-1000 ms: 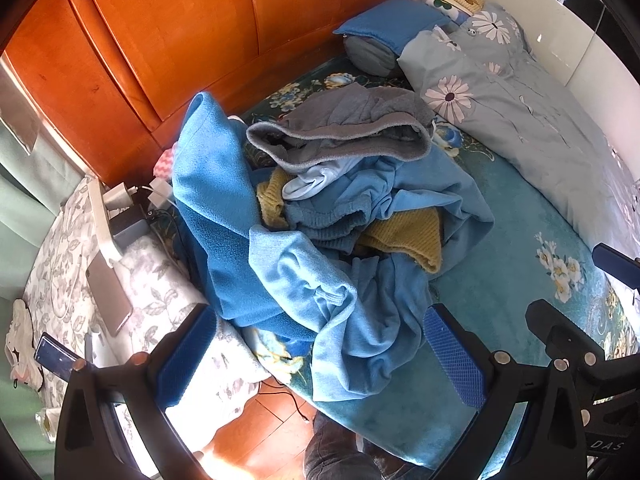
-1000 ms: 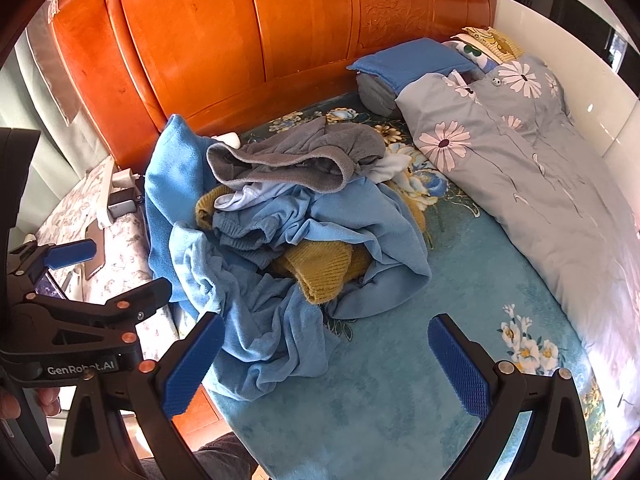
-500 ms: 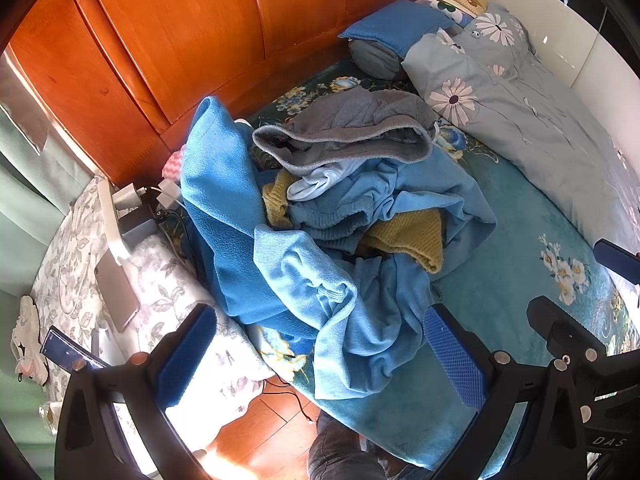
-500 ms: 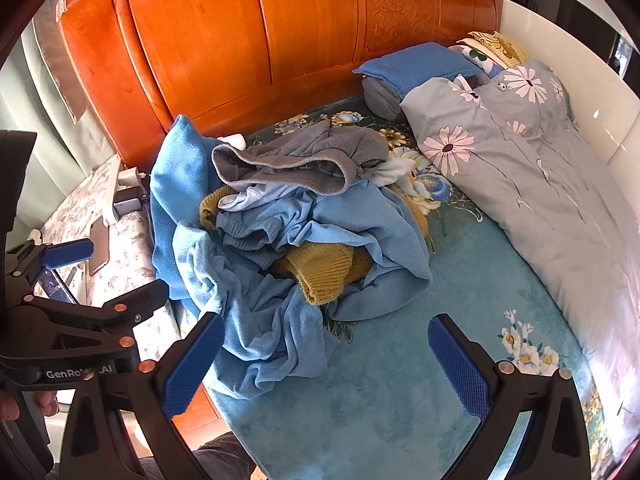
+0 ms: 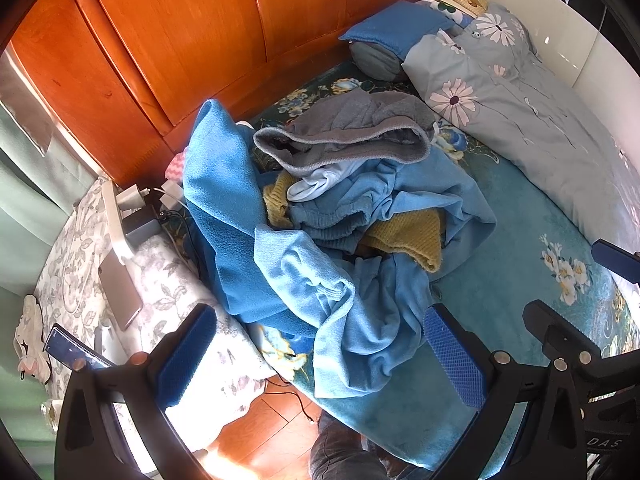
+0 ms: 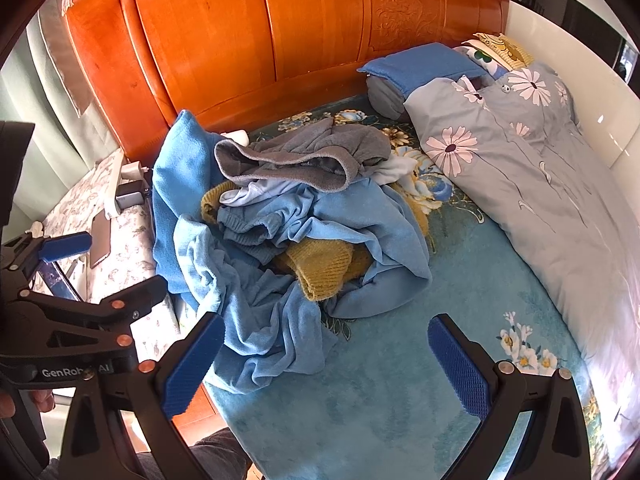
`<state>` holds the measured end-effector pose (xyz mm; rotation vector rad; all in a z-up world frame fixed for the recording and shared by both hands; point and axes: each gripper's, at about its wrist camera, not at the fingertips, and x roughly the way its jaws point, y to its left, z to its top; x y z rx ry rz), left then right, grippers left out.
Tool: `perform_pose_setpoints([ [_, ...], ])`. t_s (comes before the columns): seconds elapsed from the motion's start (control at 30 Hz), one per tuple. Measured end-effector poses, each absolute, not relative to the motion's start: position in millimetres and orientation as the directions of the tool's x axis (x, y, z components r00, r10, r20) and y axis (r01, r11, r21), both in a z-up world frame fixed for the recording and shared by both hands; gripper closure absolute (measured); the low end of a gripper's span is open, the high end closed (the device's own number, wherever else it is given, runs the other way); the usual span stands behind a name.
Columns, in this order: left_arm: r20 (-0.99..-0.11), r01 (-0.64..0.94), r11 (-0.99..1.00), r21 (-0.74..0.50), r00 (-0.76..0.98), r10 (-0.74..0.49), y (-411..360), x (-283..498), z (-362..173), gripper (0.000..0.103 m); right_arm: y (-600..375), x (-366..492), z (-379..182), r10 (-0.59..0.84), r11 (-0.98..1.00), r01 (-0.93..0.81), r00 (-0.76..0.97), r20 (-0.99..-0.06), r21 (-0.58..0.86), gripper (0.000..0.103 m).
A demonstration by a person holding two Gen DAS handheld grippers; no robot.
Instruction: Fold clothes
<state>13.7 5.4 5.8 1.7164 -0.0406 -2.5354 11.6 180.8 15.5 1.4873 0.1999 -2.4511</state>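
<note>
1. Nearest, the left gripper (image 5: 320, 354) and the right gripper (image 6: 334, 366) both hover with blue pads spread wide, holding nothing
2. Just beyond them, a heap of clothes (image 6: 288, 240) lies unfolded on the teal bedspread (image 6: 400, 360): blue garments, a yellow knit (image 6: 320, 268), a grey piece (image 6: 304, 160) on top
3. Farthest, a floral duvet (image 6: 520, 160) and an orange wooden headboard (image 6: 280, 40)

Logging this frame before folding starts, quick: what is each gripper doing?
Left gripper: open, holding nothing.
Right gripper: open, holding nothing.
</note>
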Motion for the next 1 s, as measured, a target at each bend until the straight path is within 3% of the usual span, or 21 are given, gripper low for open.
perform_pose_setpoints([
  [1.0, -0.905, 0.079, -0.994, 0.07, -0.414, -0.097, 5.1, 12.9, 21.8, 0.0, 204.2, 17.7, 26.0, -0.184, -0.96, 0.274, -0.461, -0.868, 0.058, 0.0],
])
